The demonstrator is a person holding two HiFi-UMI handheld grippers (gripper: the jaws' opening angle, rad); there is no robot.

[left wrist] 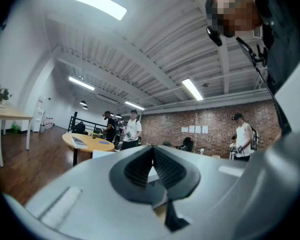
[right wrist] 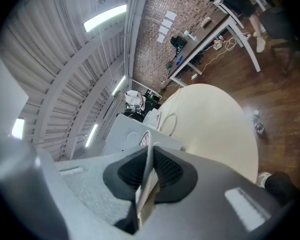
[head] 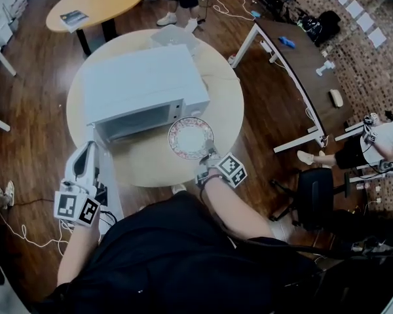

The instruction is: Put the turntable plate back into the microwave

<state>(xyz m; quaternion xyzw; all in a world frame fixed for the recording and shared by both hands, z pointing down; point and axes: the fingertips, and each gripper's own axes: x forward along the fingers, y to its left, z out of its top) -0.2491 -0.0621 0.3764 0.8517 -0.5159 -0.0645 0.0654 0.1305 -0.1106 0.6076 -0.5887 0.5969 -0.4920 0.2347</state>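
R claw (right wrist: 149, 170) clamped on plate (head: 188, 136) rim | L claw (left wrist: 153, 170) closed, empty | microwave (head: 141, 84) inside dark — unclear

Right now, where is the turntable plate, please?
Head view, centre: the turntable plate sits in the right claw over the round table, beside the microwave's front corner.

A black office chair (head: 314, 195) stands near a long dark desk (head: 306, 67).
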